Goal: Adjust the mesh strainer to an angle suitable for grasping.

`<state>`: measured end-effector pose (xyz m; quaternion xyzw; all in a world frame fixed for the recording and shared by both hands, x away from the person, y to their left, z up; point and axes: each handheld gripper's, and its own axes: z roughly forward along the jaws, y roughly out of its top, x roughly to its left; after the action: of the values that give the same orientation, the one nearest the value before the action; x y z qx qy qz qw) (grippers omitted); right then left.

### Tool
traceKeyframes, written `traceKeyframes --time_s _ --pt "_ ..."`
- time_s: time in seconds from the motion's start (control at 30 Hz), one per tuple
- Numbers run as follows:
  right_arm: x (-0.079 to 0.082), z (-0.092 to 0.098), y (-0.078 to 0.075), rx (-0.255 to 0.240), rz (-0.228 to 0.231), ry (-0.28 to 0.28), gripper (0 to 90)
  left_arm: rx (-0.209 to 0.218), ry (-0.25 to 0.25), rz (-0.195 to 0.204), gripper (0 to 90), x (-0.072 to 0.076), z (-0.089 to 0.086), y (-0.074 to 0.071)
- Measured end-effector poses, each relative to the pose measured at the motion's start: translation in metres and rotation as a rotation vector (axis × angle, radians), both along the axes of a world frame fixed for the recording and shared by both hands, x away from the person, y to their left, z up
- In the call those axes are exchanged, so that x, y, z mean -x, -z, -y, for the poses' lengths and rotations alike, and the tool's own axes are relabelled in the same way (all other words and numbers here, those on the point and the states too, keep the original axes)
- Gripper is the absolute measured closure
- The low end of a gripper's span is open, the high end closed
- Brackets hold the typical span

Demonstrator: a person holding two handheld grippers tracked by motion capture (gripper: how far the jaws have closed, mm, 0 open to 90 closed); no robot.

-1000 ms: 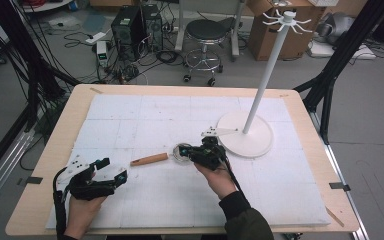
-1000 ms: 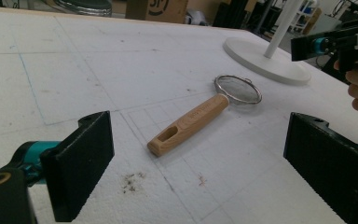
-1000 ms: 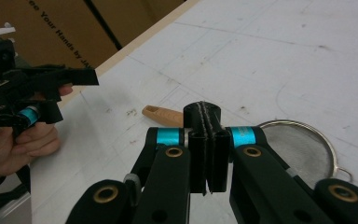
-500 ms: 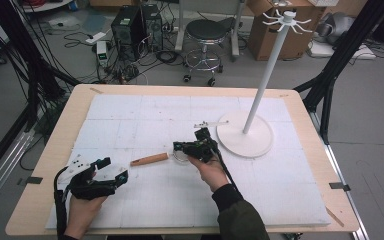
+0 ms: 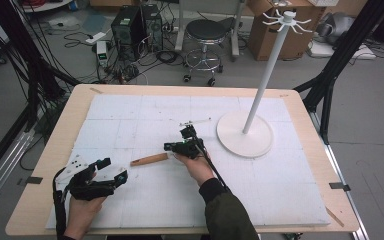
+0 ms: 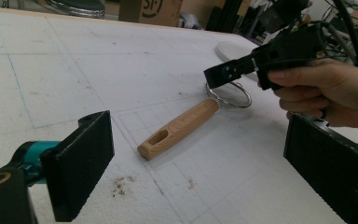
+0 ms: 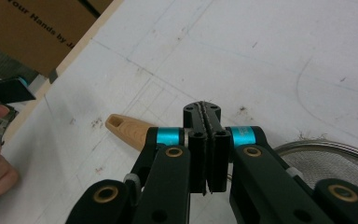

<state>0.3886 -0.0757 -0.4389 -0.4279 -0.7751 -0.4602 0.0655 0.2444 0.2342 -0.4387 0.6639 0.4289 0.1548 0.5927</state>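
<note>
As the right gripper [image 5: 180,140] slid from beside the white stand [image 5: 245,135] toward the middle of the frame, its jaws were shut tight with nothing between them. It sat right over the strainer [image 6: 186,126], so a grab looked close. The left gripper [image 5: 111,170] waited at lower left, jaws wide open. The strainer's wire bowl was mostly hidden

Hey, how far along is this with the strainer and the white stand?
Nothing looks finished: the strainer lies flat on the table, and the stand's hooks are bare. In hand: the right claw, shut, hangs over the strainer's ring beside the handle; whether it grips anything is unclear. The left claw sits open nearby. Left, probably: lifting and hanging the strainer.
</note>
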Motion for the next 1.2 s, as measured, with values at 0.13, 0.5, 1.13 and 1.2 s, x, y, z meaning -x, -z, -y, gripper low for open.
traceKeyframes --time_s 0.13,0.5,1.13,1.2 --pt "-0.006 -0.001 0.007 0.013 -0.009 0.008 89.3 0.016 -0.001 -0.005 9.0 -0.001 -0.001 0.000" --pt "-0.011 0.000 0.014 0.066 -0.014 -0.008 89.4 0.008 0.003 -0.010 9.0 -0.001 0.001 0.001" --pt "0.001 -0.003 0.006 0.195 -0.017 -0.029 89.8 0.016 -0.002 -0.013 9.0 -0.001 -0.001 0.001" --pt "0.002 -0.002 0.006 0.188 -0.028 -0.034 89.8 0.017 -0.002 -0.013 9.0 -0.001 -0.001 0.001"
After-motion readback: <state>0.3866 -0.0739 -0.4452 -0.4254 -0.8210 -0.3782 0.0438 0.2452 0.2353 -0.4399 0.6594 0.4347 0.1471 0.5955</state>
